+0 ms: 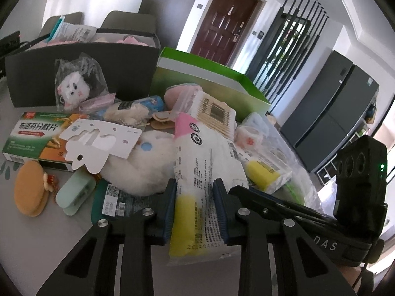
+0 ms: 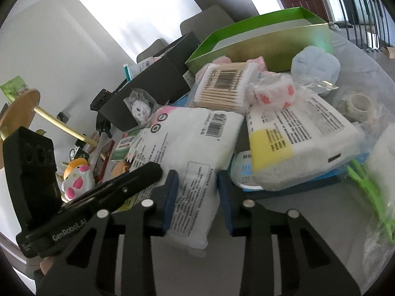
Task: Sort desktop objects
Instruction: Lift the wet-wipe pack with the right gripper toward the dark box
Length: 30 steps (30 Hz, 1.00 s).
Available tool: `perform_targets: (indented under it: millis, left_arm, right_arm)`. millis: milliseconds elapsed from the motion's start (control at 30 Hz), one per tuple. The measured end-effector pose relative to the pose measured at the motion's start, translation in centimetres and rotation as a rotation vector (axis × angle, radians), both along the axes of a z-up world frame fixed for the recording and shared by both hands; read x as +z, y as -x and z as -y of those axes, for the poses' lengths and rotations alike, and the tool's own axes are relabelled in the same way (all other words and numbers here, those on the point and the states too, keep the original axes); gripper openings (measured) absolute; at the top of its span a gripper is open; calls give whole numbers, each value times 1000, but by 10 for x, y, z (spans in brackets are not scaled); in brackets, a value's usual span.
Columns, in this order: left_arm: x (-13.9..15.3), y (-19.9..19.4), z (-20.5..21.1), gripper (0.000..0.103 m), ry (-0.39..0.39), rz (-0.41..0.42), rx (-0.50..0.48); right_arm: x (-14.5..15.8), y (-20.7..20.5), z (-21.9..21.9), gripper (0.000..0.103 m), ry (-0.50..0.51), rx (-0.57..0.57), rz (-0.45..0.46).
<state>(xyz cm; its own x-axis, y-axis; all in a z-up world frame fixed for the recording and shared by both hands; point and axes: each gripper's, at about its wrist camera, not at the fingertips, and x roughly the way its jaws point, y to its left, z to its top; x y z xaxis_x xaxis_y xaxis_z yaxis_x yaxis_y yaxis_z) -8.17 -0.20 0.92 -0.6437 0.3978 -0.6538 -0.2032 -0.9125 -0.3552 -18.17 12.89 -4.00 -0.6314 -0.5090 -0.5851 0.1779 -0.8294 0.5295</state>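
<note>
My left gripper [image 1: 195, 209] is shut on a white wipes pack [image 1: 197, 167] with pink and yellow ends, which lies over a white plush toy [image 1: 138, 170]. The same pack shows in the right wrist view [image 2: 195, 143], between the fingers of my right gripper [image 2: 197, 197], whose jaws stand apart around its near end. The left gripper's finger [image 2: 128, 185] reaches in from the left. A second white and yellow pack [image 2: 303, 143], a cotton swab bag [image 2: 224, 86] and a bandage roll [image 2: 274, 93] lie behind.
A green box [image 1: 209, 79] and a black box [image 1: 81, 74] stand at the back of the table. A medicine carton [image 1: 34, 135], bagged plush cat [image 1: 74, 88], orange puffs [image 1: 29, 192] and mint clip [image 1: 74, 194] lie left. Green clips [image 2: 370, 197] lie right.
</note>
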Motion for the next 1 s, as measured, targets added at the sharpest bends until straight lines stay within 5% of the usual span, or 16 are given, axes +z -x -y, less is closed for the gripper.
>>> perform_targets:
  millis: [1000]
  left_arm:
    - [55, -54, 63, 30, -31, -129, 100]
  right_arm:
    - [67, -42, 66, 28, -27, 52, -127]
